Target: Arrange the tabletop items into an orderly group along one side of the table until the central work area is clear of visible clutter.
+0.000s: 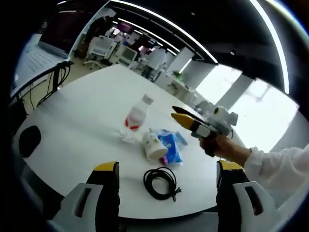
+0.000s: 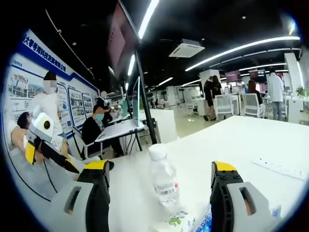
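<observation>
On the white table (image 1: pixel 82 121) a clear bottle (image 1: pixel 136 116) with a red label and white cap stands tilted in the left gripper view. Beside it are a white cup (image 1: pixel 153 146) and a blue packet (image 1: pixel 171 147), with a coiled black cable (image 1: pixel 160 182) nearer the front edge. My left gripper (image 1: pixel 167 166) hovers open above the cable, holding nothing. My right gripper (image 1: pixel 182 117) comes in from the right, held by a hand, just right of the bottle and apart from it. In the right gripper view the right gripper (image 2: pixel 161 166) is open, with the bottle (image 2: pixel 163 181) ahead between its jaws. The left gripper (image 2: pixel 50 159) is at the left.
A dark rounded thing (image 1: pixel 30 140) sits at the table's left edge. A flat white strip (image 2: pixel 282 169) lies on the table to the right. Printed packets (image 2: pixel 178 222) lie below the bottle. A screen on a stand (image 2: pixel 137 108), chairs and several people fill the room behind.
</observation>
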`<state>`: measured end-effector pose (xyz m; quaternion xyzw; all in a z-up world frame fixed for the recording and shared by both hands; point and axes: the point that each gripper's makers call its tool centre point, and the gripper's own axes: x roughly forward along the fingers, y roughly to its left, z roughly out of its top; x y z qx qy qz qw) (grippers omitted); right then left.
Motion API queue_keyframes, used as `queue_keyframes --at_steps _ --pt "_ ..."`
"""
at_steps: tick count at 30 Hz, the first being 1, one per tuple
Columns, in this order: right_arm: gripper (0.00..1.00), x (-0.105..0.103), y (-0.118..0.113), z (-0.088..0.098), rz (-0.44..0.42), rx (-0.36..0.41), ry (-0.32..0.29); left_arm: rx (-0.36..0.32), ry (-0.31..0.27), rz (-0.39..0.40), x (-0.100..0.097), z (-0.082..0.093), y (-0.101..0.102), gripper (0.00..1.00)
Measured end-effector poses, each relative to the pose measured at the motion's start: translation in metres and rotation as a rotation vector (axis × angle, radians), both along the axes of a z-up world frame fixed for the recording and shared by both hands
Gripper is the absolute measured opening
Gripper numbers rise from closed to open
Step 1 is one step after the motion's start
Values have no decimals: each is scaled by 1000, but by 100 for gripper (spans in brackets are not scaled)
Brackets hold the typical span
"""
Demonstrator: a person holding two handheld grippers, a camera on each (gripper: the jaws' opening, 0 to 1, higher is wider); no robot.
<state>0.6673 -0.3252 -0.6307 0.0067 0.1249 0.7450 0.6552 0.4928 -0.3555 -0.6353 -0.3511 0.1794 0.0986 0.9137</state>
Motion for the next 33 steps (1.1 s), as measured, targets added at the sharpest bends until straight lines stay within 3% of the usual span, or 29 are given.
queue_keyframes --at_steps 7,15,20,33 --pt "88 -7 -36 -4 -75 -9 55 -2 9 -32 2 -3 -7 81" --pt "90 -16 -65 -9 -151 -42 81 0 43 -77 0 -10 -16 82" --pt "89 -21 -86 -11 -191 -69 89 -3 36 -83 1 -9 -18 81" --pt "86 -1 -112 -20 -275 -102 109 -45 38 -138 2 -11 -33 79"
